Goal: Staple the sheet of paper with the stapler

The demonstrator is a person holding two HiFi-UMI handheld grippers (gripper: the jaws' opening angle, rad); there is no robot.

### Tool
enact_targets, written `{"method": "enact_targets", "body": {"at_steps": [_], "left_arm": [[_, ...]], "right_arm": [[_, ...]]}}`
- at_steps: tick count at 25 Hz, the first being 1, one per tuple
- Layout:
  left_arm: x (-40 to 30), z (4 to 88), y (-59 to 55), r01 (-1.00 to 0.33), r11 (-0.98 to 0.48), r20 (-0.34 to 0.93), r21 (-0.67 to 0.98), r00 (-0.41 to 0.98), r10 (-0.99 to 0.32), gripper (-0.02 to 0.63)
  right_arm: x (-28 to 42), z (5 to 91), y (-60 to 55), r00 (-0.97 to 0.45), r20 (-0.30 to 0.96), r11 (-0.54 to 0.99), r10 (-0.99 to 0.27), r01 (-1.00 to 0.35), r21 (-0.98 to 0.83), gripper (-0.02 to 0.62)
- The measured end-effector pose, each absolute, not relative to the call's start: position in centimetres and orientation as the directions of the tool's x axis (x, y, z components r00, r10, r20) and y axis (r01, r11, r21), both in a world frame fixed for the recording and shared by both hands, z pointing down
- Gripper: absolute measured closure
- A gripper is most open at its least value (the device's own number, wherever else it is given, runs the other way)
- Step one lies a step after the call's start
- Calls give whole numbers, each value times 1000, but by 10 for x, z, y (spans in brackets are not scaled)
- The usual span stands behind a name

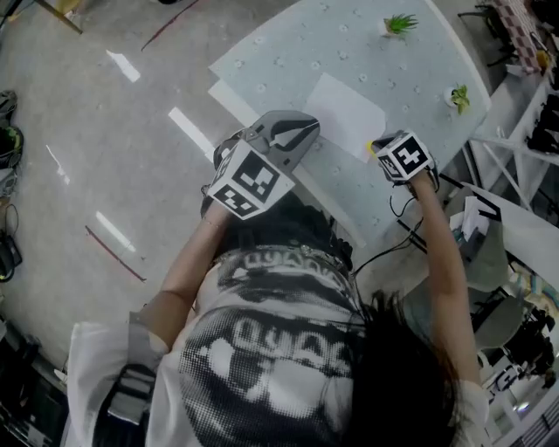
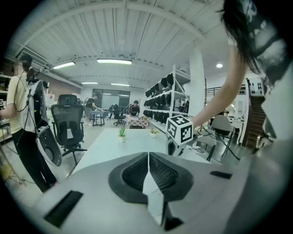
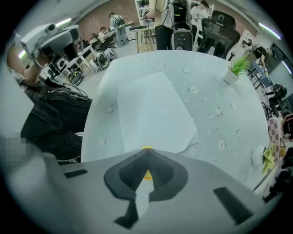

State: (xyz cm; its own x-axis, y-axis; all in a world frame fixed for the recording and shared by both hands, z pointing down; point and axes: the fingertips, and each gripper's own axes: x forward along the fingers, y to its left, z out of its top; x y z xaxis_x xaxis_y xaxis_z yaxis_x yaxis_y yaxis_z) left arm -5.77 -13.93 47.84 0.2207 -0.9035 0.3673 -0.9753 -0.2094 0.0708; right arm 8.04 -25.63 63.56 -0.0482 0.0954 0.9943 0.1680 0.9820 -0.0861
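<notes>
Pressing stapler (image 1: 372, 146) onto sheet (image 1: 345, 113) corner, looks like; right hand-held gripper (image 3: 146, 154) pressed together, left hand-held gripper (image 2: 149, 160) closed, empty. Next: lift, check staple.

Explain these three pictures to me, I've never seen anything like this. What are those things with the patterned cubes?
A person holds a two-jaw gripper in each hand; the cubes are part of them. One picture looks down from a camera on the head; the other two come from cameras on the grippers. On the table lie a paper and two small plants. The left gripper is shut and empty. The right gripper points down at the paper's edge, shut, with a yellow thing, perhaps the stapler, at its tips.
</notes>
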Motion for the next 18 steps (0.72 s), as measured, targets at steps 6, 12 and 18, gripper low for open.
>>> {"method": "enact_targets", "body": {"at_steps": [6, 12, 18], "left_arm": [[-59, 472, -148, -972, -230, 359, 58, 235, -903, 600], [-47, 457, -149, -965, -261, 354, 37, 257, -899, 600], [-31, 447, -152, -954, -300, 349, 16, 286, -892, 600]], "right_arm": [[80, 636, -256, -64, 989, 983, 137, 131, -128, 597], [86, 634, -256, -156, 970, 981, 185, 89, -173, 595], [85, 620, -258, -270, 952, 990, 142, 30, -139, 594]]}}
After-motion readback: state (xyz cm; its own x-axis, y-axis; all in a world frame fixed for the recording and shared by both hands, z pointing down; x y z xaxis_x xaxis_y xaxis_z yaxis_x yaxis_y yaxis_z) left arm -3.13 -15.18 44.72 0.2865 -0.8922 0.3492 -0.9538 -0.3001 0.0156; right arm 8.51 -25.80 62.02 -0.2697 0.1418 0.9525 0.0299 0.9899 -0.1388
